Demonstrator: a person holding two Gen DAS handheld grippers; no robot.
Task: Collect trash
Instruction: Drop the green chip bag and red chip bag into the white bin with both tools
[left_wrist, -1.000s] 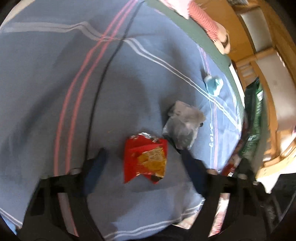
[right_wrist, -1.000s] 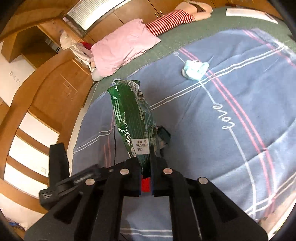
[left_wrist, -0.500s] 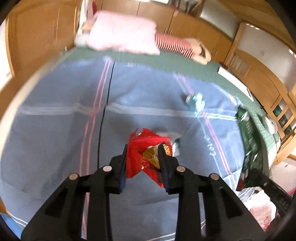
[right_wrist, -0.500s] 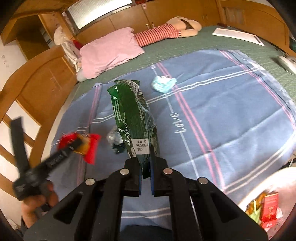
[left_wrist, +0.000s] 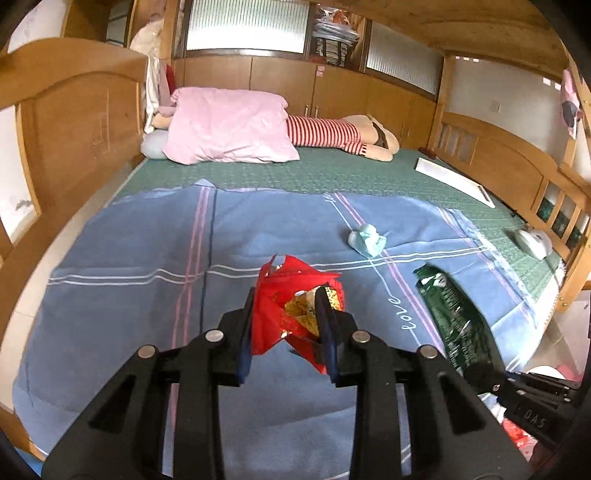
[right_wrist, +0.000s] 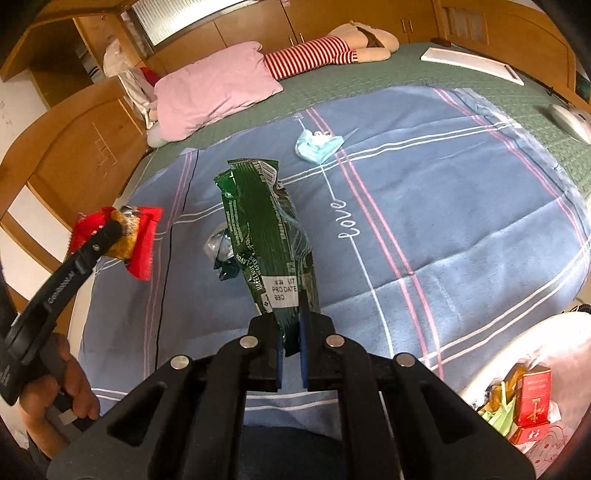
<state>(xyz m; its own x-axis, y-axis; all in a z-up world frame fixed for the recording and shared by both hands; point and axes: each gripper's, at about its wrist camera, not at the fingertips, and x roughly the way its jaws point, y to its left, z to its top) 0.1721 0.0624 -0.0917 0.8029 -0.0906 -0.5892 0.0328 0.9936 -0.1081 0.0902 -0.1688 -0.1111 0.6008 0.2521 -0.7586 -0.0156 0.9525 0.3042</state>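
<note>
One red wrapper (left_wrist: 295, 310); one green wrapper (right_wrist: 266, 236); one crumpled foil (right_wrist: 221, 251); one blue mask (right_wrist: 317, 144); one pink pillow (left_wrist: 229, 127); two grippers (left_wrist: 286, 314) (right_wrist: 291, 325).

A bedroom in a home. A wide bed (left_wrist: 332, 173) with a wooden headboard (left_wrist: 74, 122) and side rail (left_wrist: 509, 166) fills the room, spread with a green mat and a blue blanket (right_wrist: 461, 206). A pink pillow (left_wrist: 229, 125) and a stuffed doll (left_wrist: 343, 136) in red stripes lie at its head. Wooden cabinets (left_wrist: 288, 85) with frosted panes above line the far wall.
</note>
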